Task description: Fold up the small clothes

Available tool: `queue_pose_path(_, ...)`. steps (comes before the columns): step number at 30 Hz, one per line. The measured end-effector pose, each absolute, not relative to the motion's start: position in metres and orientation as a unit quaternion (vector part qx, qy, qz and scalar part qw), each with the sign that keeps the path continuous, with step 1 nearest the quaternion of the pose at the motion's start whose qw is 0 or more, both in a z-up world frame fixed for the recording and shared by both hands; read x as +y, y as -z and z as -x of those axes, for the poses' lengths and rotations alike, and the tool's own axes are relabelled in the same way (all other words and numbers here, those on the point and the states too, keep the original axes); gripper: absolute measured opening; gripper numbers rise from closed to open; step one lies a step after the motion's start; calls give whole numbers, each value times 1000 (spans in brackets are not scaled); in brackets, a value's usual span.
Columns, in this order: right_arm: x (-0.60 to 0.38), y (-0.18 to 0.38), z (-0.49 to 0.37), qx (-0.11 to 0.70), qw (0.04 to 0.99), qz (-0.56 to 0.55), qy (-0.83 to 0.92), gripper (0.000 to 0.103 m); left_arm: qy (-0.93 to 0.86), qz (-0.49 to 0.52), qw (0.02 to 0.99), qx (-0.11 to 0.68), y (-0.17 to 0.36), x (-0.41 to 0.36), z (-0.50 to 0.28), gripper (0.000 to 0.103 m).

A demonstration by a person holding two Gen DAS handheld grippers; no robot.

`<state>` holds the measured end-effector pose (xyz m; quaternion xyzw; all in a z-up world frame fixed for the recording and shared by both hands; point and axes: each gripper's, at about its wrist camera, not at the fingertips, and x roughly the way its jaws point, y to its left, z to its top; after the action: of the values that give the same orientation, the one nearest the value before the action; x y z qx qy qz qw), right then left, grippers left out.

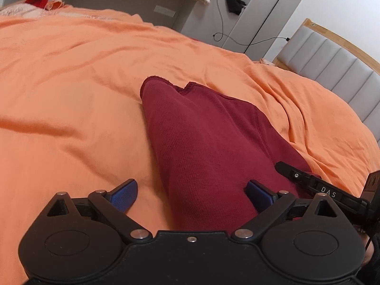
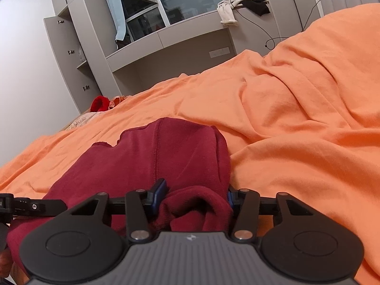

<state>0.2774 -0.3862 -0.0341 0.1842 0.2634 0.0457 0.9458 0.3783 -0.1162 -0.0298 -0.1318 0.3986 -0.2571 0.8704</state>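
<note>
The dark red garment (image 1: 209,142) lies on the bed's orange sheet (image 1: 71,83), stretched away from both cameras, its hemmed far edge notched and lying flat on the sheet.

The left gripper (image 1: 191,193) stands over the near end of the garment with its blue fingers (image 1: 124,194) spread wide. One finger rests on bare sheet just beside the garment's left edge, the other sits over the red cloth; neither presses on it, so nothing is gripped.

The right gripper (image 2: 196,197) is at the near right part of the garment (image 2: 152,156). Its fingers (image 2: 160,191) stand about half closed with a bunched fold of the red cloth rising between them; the cloth fills the gap and touches both, so it is pinched.

Beyond the garment, at the far edge of the bed, a bright red item (image 2: 99,103) lies on the sheet. On the grey shelf unit (image 2: 180,35) behind the bed, a white cloth (image 2: 228,11) and a black cloth (image 2: 258,6) hang over the ledge, with a black cable (image 2: 273,40) trailing below them.
</note>
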Motion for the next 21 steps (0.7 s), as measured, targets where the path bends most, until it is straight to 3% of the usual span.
queue_pose_path(2, -386, 33, -277, 263, 945, -186, -46, 46, 258, 138, 867, 404, 29, -118, -378, 90)
queue_pose_path(4, -385, 32, -276, 263, 945, -189, -45, 43, 267, 148, 861, 407, 28, -118, -378, 69)
queue_pose_path(10, -378, 21, -270, 236, 953, -182, -44, 31, 259, 141, 873, 389, 21, -126, -372, 36)
queue_pose_path(15, -351, 0, -264, 184, 974, -117, -51, 27, 254, 110, 892, 357, 5, -128, -365, 24)
queue_pose_path(21, -299, -20, -270, 120, 988, -37, -84, 26, 224, 56, 934, 273, -21, -112, -354, 21)
